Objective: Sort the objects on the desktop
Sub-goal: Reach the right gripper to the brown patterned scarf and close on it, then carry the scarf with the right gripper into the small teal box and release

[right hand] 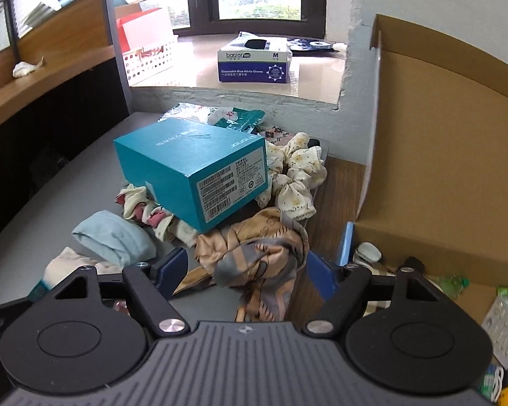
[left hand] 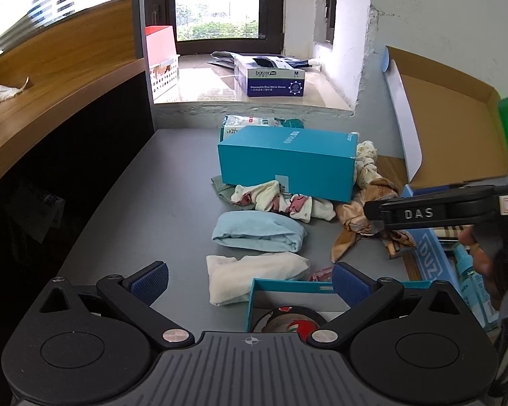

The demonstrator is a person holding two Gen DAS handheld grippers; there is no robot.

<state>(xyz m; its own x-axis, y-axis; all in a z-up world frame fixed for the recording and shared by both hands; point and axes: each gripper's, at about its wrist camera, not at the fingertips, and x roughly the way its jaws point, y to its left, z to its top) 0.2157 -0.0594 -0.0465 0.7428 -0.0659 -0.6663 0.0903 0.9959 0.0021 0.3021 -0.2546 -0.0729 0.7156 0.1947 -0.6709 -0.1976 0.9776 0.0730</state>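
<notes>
A teal box [left hand: 288, 165] [right hand: 193, 176] lies on the grey desk amid cloth items. A folded light-blue cloth [left hand: 259, 233] [right hand: 113, 238] and a white cloth [left hand: 250, 275] [right hand: 67, 264] lie in front of it. A patterned tan scarf [right hand: 257, 253] [left hand: 362, 223] lies right of them, with a floral scrunchie [right hand: 296, 179] behind. My left gripper [left hand: 250, 284] is open above the white cloth and a small open teal box [left hand: 288, 296]. My right gripper [right hand: 247, 270] is open, its jaws on either side of the scarf.
A large open cardboard box [right hand: 440, 169] [left hand: 447, 128] stands at the right with small items inside. A glove box [left hand: 271, 79] [right hand: 254, 64] and a white basket [left hand: 164, 74] sit on the windowsill. A wooden partition [left hand: 50, 101] borders the left.
</notes>
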